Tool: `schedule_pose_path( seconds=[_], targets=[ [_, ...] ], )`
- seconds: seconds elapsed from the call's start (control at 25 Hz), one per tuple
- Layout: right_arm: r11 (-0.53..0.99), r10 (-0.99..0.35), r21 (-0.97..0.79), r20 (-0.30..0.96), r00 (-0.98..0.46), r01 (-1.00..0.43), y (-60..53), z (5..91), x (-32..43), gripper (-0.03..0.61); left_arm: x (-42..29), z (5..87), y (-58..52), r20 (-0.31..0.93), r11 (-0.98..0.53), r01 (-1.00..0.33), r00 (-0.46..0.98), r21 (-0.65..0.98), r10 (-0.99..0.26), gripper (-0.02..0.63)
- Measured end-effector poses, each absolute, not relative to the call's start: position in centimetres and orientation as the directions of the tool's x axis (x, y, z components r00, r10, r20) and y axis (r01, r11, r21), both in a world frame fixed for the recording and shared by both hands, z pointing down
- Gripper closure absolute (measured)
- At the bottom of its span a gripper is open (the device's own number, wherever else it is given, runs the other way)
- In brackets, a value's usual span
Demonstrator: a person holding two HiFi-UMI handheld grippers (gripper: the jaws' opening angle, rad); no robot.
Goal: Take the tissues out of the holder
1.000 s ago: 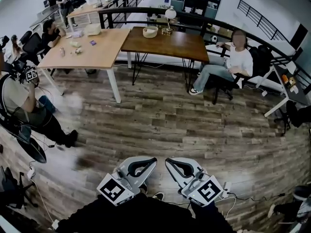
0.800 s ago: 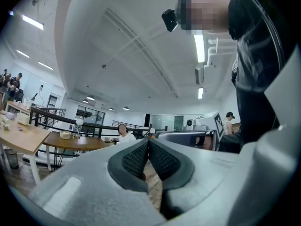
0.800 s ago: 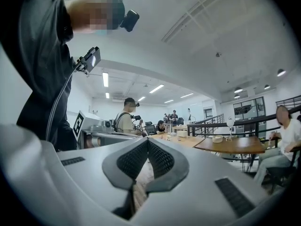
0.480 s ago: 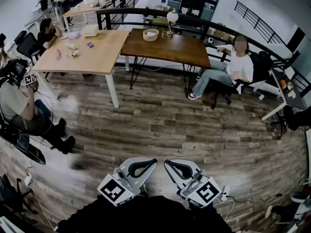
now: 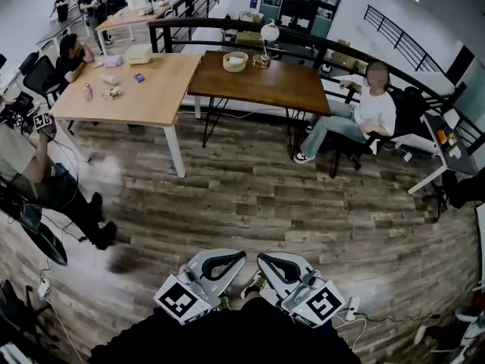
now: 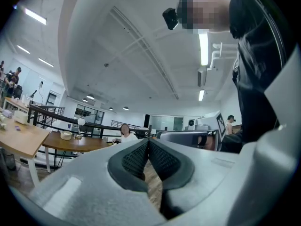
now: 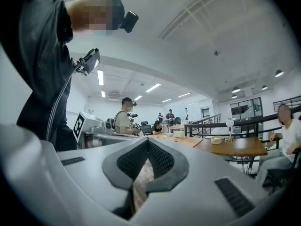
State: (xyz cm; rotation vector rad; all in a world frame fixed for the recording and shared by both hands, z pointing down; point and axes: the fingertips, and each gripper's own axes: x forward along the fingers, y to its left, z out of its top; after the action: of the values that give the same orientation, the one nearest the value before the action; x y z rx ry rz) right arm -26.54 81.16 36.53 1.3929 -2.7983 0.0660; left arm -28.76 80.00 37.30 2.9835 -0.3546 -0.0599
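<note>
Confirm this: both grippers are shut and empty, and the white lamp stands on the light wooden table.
Wrong table: the head view shows the lamp on the dark brown table, not the light table. The left gripper and right gripper are shut and empty.

**Two tables on a plank floor**

A wooden plank floor [image 5: 250,196] runs ahead with two tables side by side at the far end. The light wood table [image 5: 151,93] on the left carries a white box [image 5: 139,52], a small purple item [image 5: 139,77] and a few little bits too small to name. The dark wood table [image 5: 261,82] holds a round pale bowl [image 5: 234,61], with a white-globed lamp [image 5: 264,36] just beside it.
</note>
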Motion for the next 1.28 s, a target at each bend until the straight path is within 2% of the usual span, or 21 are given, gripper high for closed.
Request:
schedule_pose_path(
  seconds=[0.36,0.56,1.28],
  targets=[
    [0.616,-0.788,-0.017,0.001,-0.616,-0.788,76.1,36.3,-22.6,0.574,-25.5,37.5,75.2,0.000,-0.962,-0.259,0.966,0.084,-0.260,0.606],
    [0.635,-0.773,-0.007,-0.010,-0.635,-0.773,72.6,35.8,-19.5,0.574,-21.9,35.8,71.9,-0.032,-0.953,-0.284,0.957,0.101,-0.289,0.605],
    [0.696,-0.718,-0.011,-0.016,-0.696,-0.718,63.0,35.0,-7.7,0.574,-9.9,34.8,62.9,-0.013,-0.927,-0.361,0.931,0.099,-0.364,0.605]
  ],
)
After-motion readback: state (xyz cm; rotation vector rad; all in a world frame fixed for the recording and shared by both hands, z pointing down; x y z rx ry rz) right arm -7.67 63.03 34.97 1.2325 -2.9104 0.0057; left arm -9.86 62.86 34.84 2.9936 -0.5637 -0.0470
